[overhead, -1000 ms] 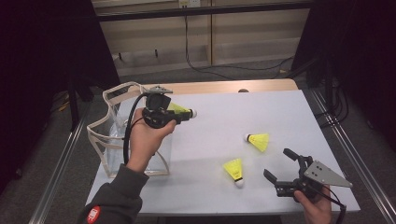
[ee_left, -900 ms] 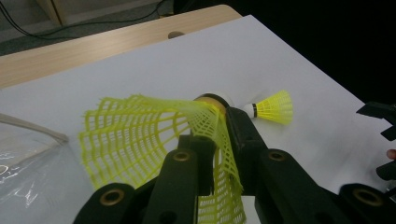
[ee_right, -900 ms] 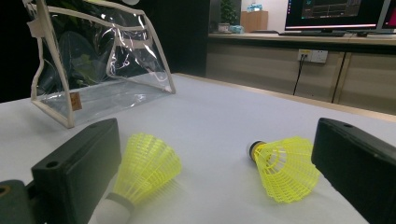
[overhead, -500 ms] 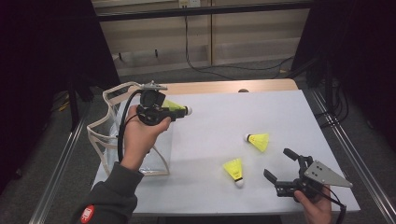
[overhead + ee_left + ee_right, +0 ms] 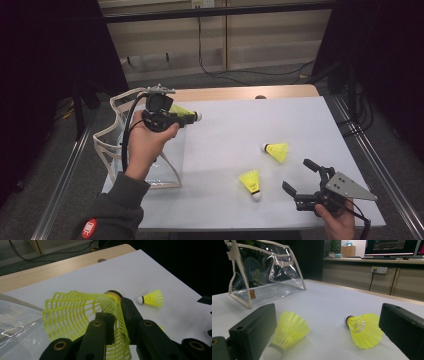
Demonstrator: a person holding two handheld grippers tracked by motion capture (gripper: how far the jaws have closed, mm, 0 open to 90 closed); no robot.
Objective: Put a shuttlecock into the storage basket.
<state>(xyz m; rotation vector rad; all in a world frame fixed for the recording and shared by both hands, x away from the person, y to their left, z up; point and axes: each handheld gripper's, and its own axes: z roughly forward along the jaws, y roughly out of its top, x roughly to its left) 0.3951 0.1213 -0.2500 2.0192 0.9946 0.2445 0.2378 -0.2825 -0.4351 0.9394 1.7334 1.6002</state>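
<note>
My left gripper (image 5: pixel 187 118) is shut on a yellow shuttlecock (image 5: pixel 181 113), held in the air by the right edge of the clear bag (image 5: pixel 116 146). In the left gripper view the jaws (image 5: pixel 116 312) pinch the mesh skirt (image 5: pixel 75 312), with the cork pointing away. Two more yellow shuttlecocks (image 5: pixel 276 151) (image 5: pixel 251 181) lie on the white table (image 5: pixel 235 120). My right gripper (image 5: pixel 296 174) stands open near the front right, just right of the nearer one. In the right gripper view both shuttlecocks (image 5: pixel 289 330) (image 5: pixel 363 328) lie ahead between its wide jaws (image 5: pixel 328 312).
The clear bag (image 5: pixel 262 272) with cream trim stands open at the table's left edge. A strip of bare wood (image 5: pixel 240 93) runs along the far edge. Metal rails flank the table, and cables lie on the floor beyond.
My left hand has shifted slightly left toward the bag with the shuttlecock still in its jaws. The right gripper and the two loose shuttlecocks have not moved.
</note>
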